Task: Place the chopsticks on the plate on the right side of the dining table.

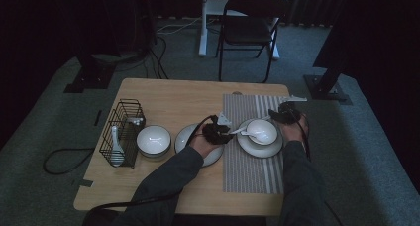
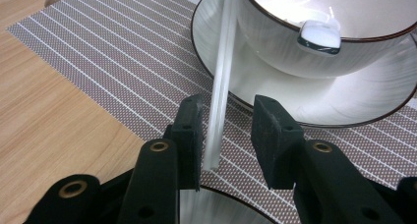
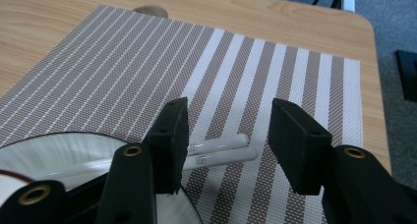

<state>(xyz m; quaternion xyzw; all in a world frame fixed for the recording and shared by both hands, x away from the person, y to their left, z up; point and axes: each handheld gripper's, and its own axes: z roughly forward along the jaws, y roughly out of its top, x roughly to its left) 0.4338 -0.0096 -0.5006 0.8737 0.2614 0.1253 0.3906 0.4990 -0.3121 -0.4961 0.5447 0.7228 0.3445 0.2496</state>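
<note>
A white bowl (image 1: 261, 131) stands on a dark-rimmed plate (image 1: 247, 147) on the striped placemat (image 1: 252, 171), with a white spoon (image 2: 319, 35) resting in it. White chopsticks (image 3: 221, 153) lie along the bowl's far side, across the plate rim (image 3: 59, 150), their tips on the mat. My left gripper (image 2: 228, 116) is open around their other end (image 2: 219, 101). The stick touches the left pad, and there is a gap to the right pad. My right gripper (image 3: 228, 135) hovers open just above the tips, at the right of the bowl (image 1: 285, 112).
Under my left hand lies an empty plate (image 1: 185, 137), with a second white bowl (image 1: 153, 139) to its left. A black wire basket (image 1: 121, 132) holding a spoon (image 1: 116, 146) stands near the left edge. A folding chair (image 1: 250, 28) stands beyond the table.
</note>
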